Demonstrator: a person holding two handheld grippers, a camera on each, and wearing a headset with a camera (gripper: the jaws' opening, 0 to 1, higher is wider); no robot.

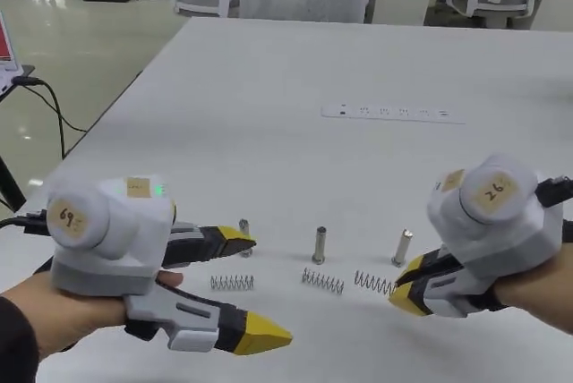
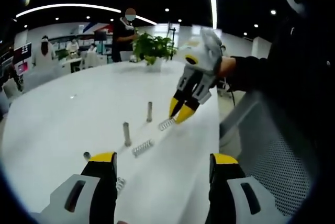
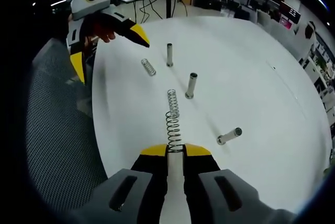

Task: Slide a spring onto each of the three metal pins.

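Marked 26, the right tongs (image 1: 400,286) pinch one spring (image 1: 372,282) right of the middle pin (image 1: 320,244); the left tongs (image 1: 270,290), marked 69, gape empty left of it.

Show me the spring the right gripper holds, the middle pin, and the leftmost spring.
Held spring (image 3: 172,124): right gripper view, on its middle coils.
Middle pin (image 1: 320,245): head view, on its shaft.
Leftmost spring (image 1: 232,283): head view, on its middle coils.

Three metal pins (image 1: 243,226) (image 1: 320,244) (image 1: 403,246), three springs (image 1: 232,283) (image 1: 322,281) (image 1: 374,283), two grippers (image 1: 273,290) (image 1: 398,292), one power strip (image 1: 392,114)
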